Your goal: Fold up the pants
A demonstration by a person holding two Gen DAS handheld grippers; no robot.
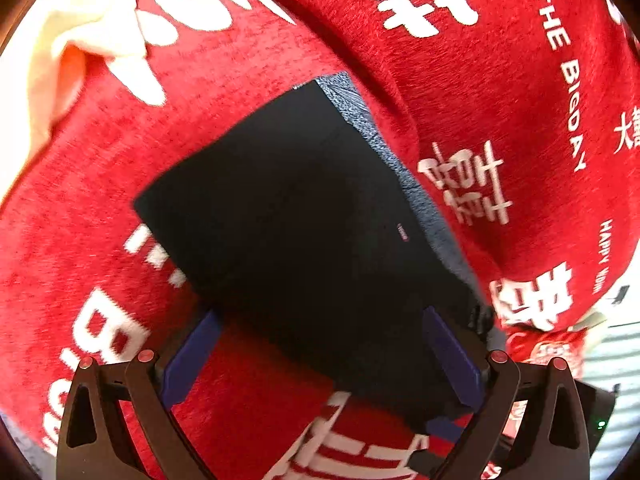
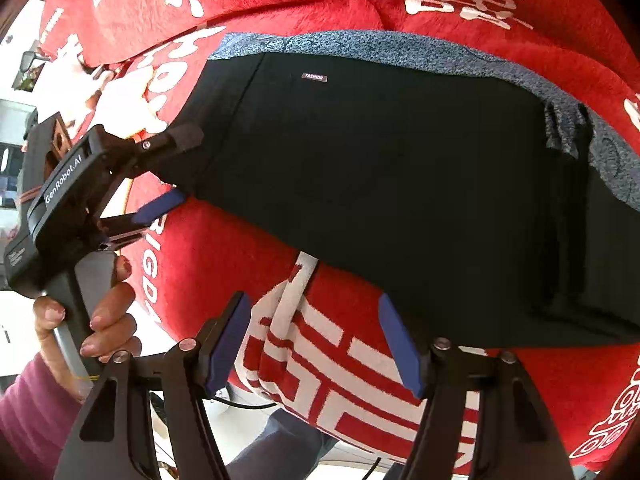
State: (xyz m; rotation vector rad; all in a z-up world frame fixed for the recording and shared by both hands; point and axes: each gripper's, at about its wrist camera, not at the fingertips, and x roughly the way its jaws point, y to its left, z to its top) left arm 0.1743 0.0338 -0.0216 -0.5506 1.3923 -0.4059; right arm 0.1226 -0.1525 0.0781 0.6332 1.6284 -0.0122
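Note:
Black pants lie folded into a flat block on a red blanket, with a speckled blue-grey band along one edge. In the right wrist view the pants spread across the middle and carry a small label. My left gripper is open wide. Its right finger lies over the pants' near corner and its left finger over bare blanket. From the right wrist view, the left gripper straddles the pants' left end without pinching it. My right gripper stands open just before the pants' near edge, with only blanket between its fingers.
The red blanket with white lettering covers the whole surface and is folded over at the near edge. A cream cloth lies at the far left. A person's hand in a purple sleeve holds the left gripper's handle.

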